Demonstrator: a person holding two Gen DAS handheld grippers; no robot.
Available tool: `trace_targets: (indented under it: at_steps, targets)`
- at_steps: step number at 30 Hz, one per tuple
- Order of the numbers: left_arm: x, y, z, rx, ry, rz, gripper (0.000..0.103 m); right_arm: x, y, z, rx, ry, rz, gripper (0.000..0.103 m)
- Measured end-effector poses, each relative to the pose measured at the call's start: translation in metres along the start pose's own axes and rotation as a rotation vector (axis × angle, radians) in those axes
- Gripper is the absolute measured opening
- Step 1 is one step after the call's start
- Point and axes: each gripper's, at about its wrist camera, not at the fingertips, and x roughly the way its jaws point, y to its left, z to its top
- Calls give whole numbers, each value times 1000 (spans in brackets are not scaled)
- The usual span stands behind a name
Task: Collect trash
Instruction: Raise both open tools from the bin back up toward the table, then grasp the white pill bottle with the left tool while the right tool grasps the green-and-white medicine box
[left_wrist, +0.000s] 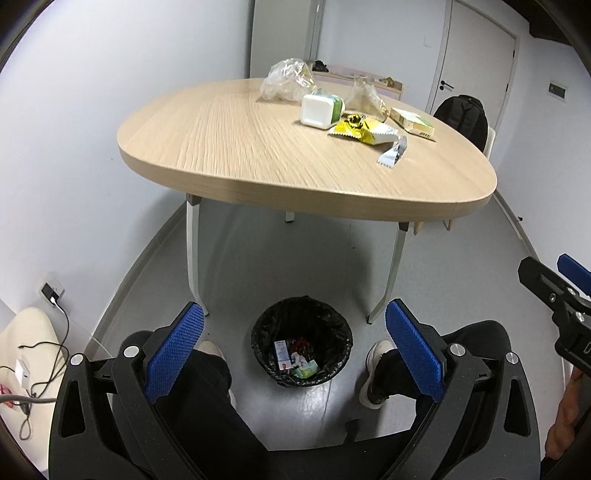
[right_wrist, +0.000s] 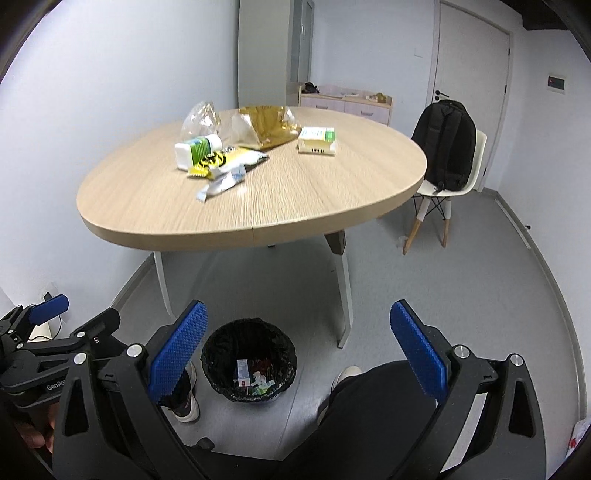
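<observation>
Trash lies on the wooden table (left_wrist: 240, 147) (right_wrist: 332, 192): a clear plastic bag (left_wrist: 286, 79) (right_wrist: 201, 118), a white and green tub (left_wrist: 319, 110) (right_wrist: 197, 149), a yellow wrapper (left_wrist: 364, 131) (right_wrist: 221, 160), a silver-blue wrapper (left_wrist: 393, 151) (right_wrist: 221, 182), a flat green carton (left_wrist: 412, 123) (right_wrist: 317, 140) and a gold bag (right_wrist: 267, 123). On the floor stands a black-lined bin (left_wrist: 301, 341) (right_wrist: 249, 363) holding several scraps. My left gripper (left_wrist: 293, 354) hangs open above the bin. My right gripper (right_wrist: 299, 354) is open too, empty, above the floor beside the bin.
A person's legs and shoes (left_wrist: 375, 374) (right_wrist: 184, 398) flank the bin. A white chair with a black backpack (right_wrist: 445, 147) stands right of the table. Cables and a wall socket (left_wrist: 51, 291) sit at the left wall. A low cabinet (right_wrist: 345, 101) and doors are at the back.
</observation>
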Motion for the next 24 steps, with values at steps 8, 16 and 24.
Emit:
trace_targets:
  at_steps: [8, 16, 24]
  targets:
    - [4, -2, 19, -2, -8, -3, 97, 5, -5, 15, 14, -3, 2, 95]
    - [26, -4, 55, -6, 3, -19, 97, 29, -5, 46, 8, 4, 12, 95]
    - [42, 2, 92, -15, -22, -8, 97, 53, -7, 76, 10, -6, 10, 95]
